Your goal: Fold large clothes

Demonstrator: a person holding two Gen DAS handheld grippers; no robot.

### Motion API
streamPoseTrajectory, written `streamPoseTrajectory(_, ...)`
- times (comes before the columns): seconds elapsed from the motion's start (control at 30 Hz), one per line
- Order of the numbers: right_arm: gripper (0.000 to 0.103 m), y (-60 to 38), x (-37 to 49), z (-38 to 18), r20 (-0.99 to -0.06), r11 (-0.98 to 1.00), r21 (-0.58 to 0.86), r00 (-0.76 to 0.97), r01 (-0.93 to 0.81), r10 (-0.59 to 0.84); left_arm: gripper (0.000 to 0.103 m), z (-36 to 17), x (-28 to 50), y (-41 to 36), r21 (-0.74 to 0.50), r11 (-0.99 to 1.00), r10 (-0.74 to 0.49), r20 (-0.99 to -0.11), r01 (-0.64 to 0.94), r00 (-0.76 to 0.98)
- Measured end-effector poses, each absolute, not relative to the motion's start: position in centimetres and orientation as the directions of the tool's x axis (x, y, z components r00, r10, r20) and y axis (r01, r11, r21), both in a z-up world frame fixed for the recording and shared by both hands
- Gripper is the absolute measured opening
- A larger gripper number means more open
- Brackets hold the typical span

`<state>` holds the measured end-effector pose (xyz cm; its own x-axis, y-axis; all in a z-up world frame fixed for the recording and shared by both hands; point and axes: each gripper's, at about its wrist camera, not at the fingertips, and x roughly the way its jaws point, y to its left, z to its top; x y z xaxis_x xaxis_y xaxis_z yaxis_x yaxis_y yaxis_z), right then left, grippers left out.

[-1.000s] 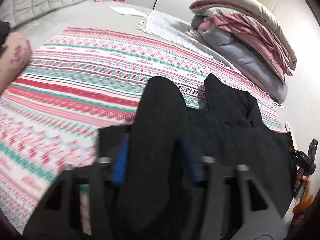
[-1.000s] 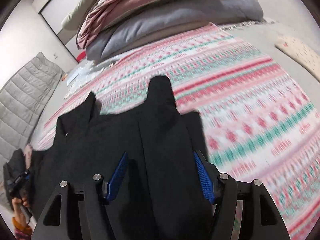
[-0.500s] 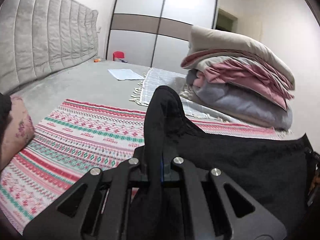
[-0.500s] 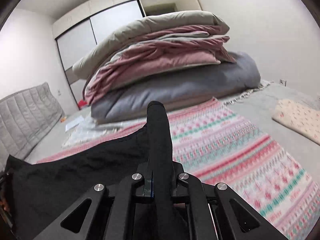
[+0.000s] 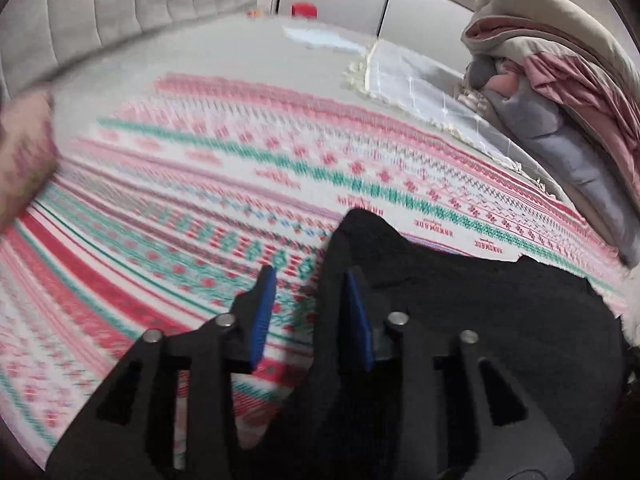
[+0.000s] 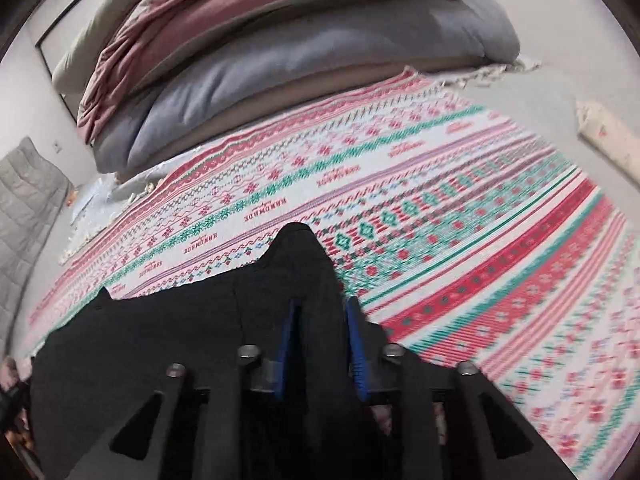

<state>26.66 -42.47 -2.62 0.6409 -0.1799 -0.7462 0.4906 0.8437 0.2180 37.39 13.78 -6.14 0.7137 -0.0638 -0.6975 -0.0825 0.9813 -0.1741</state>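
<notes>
Spread flat over a grey bed is a woven blanket [image 5: 248, 184] striped in red, pink, white and teal, which serves as the landmark for what follows. On its near part lies a large black garment [image 5: 480, 312], its far edge running across the stripes with a peaked corner at each end.

At one peak, the left gripper [image 5: 308, 304] has its blue-padded jaws opening; the black cloth rests against one blue pad [image 5: 357, 320] while the other pad stands clear over bare blanket. At the other peak, the right gripper [image 6: 320, 332] is also opening its jaws, with a ridge of the black garment [image 6: 160, 344] between them; whether the pads touch it cannot be told.

Beyond the garment, most of the blanket lies bare up to its far edge. A stack of folded quilts [image 6: 280, 60] in grey, pink and beige overlaps that far edge. A padded grey headboard [image 5: 120, 8] stands beyond the blanket's left side.
</notes>
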Motion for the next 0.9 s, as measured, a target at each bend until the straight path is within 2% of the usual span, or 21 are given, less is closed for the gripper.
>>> streamPoseTrajectory(0.07, 0.044, -40.8, 25.3, -0.9, -0.705, 0.870, 0.181, 0.677, 0.459, -0.211, 0.059, -4.7, 35.6, 12.8, -0.118, 0.992, -0.039, -0.658, -0.051, 0.752)
streamPoseTrajectory(0.13, 0.062, -38.4, 24.3, 0.9, -0.664, 0.893, 0.124, 0.705, 0.432, -0.249, 0.071, -3.5, 34.4, 11.3, -0.094, 0.996, -0.064, -0.634, 0.006, 0.771)
streamPoseTrajectory(0.17, 0.065, -37.0, 24.0, 1.6, -0.646, 0.905, 0.105, 0.720, 0.413, -0.254, 0.080, -2.9, 34.1, 10.1, -0.089, 0.995, -0.098, -0.629, 0.053, 0.771)
streamPoseTrajectory(0.2, 0.068, -35.4, 24.2, 2.2, -0.631, 0.920, 0.087, 0.736, 0.383, -0.246, 0.083, -2.5, 33.8, 8.6, -0.080, 0.991, -0.130, -0.628, 0.103, 0.768)
streamPoseTrajectory(0.33, 0.071, -26.1, 26.6, 2.5, -0.667, 0.988, 0.059, 0.741, 0.145, -0.069, 0.086, -2.8, 34.1, 3.7, -0.062, 0.972, -0.209, -0.662, 0.225, 0.719)
streamPoseTrajectory(0.4, 0.071, -21.7, 28.0, 1.5, -0.697, 0.998, 0.052, 0.717, 0.027, 0.017, 0.086, -4.3, 35.3, 2.6, -0.038, 0.974, -0.184, -0.703, 0.221, 0.687)
streamPoseTrajectory(0.47, 0.071, -19.3, 29.5, -0.3, -0.735, 0.999, 0.036, 0.677, -0.024, 0.043, 0.086, -6.1, 36.7, 2.8, 0.047, 0.980, -0.095, -0.736, 0.191, 0.670)
streamPoseTrajectory(0.53, 0.071, -20.5, 30.9, -1.8, -0.761, 0.999, 0.042, 0.649, 0.000, 0.032, 0.086, -7.4, 38.2, 4.7, 0.091, 0.985, -0.027, -0.750, 0.144, 0.661)
streamPoseTrajectory(0.63, 0.071, -27.9, 31.4, -3.1, -0.767, 0.984, 0.106, 0.642, 0.145, -0.012, 0.087, -8.0, 40.6, 9.3, 0.038, 0.998, -0.006, -0.775, 0.057, 0.632)
streamPoseTrajectory(0.7, 0.070, -32.9, 31.2, -3.8, -0.785, 0.960, 0.105, 0.615, 0.259, -0.080, 0.092, -8.3, 41.8, 11.7, 0.011, 0.999, -0.012, -0.791, 0.034, 0.611)
streamPoseTrajectory(0.77, 0.069, -39.4, 29.9, -4.4, -0.782, 0.910, 0.208, 0.619, 0.359, -0.066, 0.092, -8.5, 42.5, 13.8, 0.035, 0.999, 0.053, -0.807, -0.042, 0.588)
streamPoseTrajectory(0.83, 0.070, -42.6, 28.6, -4.2, -0.796, 0.866, 0.176, 0.586, 0.468, -0.155, 0.091, -8.5, 42.4, 15.3, 0.044, 0.995, 0.085, -0.812, -0.085, 0.577)
streamPoseTrajectory(0.9, 0.070, -45.0, 27.1, -4.2, -0.829, 0.818, 0.085, 0.496, 0.568, -0.259, 0.091, -7.8, 41.3, 16.1, 0.050, 0.993, 0.103, -0.803, -0.105, 0.587)
